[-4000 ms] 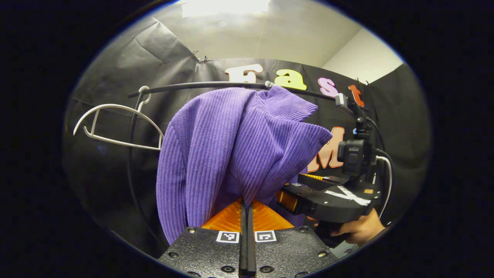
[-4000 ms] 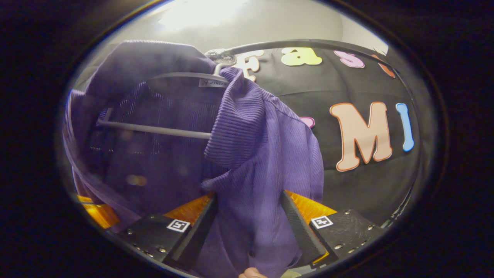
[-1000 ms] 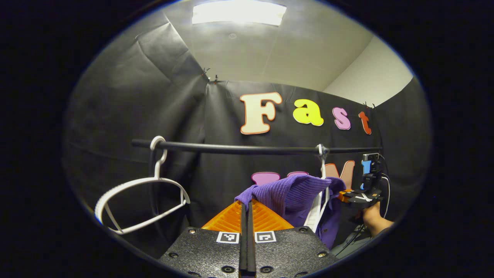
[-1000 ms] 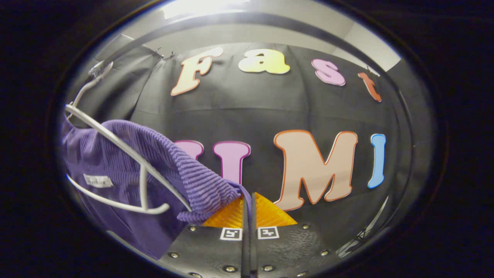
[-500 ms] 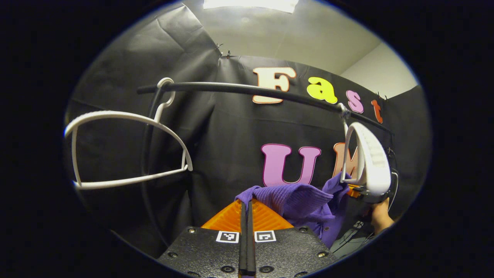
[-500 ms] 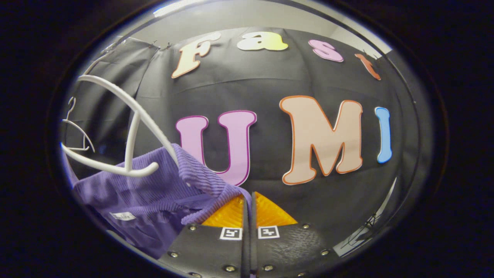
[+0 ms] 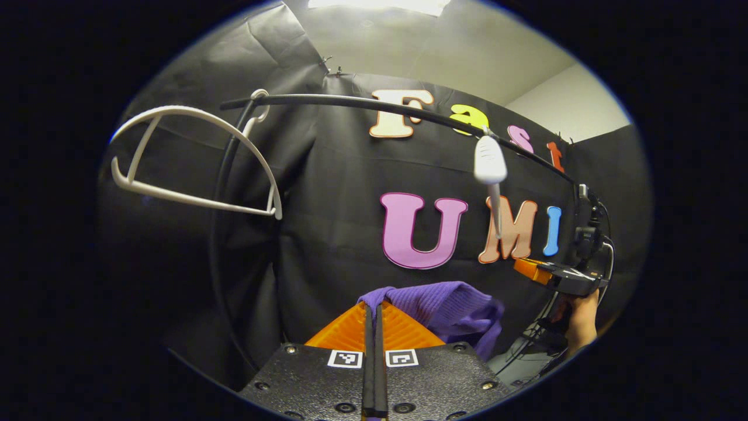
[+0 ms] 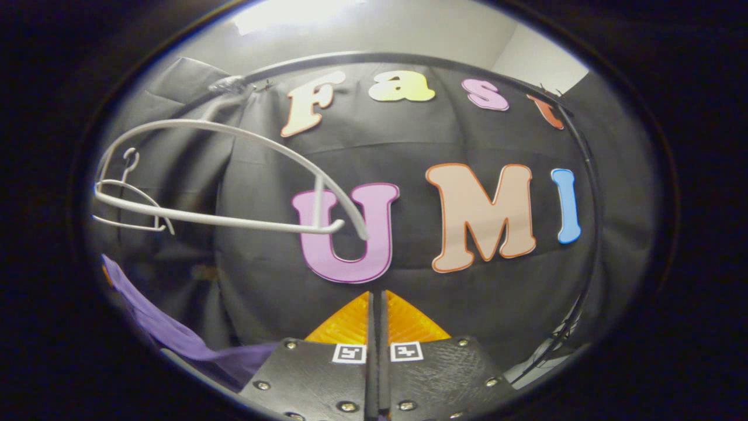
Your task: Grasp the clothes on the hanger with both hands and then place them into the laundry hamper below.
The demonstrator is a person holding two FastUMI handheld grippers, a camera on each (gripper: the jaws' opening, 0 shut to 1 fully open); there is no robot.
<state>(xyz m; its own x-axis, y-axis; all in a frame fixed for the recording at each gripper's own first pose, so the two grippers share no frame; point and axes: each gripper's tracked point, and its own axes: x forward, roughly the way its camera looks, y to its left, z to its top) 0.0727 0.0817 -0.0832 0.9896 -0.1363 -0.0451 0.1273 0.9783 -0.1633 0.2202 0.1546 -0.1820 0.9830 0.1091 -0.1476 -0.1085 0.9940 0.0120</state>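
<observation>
The purple ribbed garment is off the hanger and bunched just past my left gripper, which is shut on its edge. In the right gripper view the garment trails from the lower left to under my right gripper. That gripper is shut, and no cloth shows between its fingertips. In the left gripper view the right gripper is held by a hand at the far right, a little apart from the cloth. The bare white hanger hangs from the black rail.
A second bare white hanger hangs at the left end of the rail; it is small in the right gripper view. The first hanger appears edge-on. Cables run down at the right.
The garment has slid fully off the hanger, which swung back bare. The cloth left the right gripper's fingertips and dropped to the lower left. Both grippers have stayed shut.
</observation>
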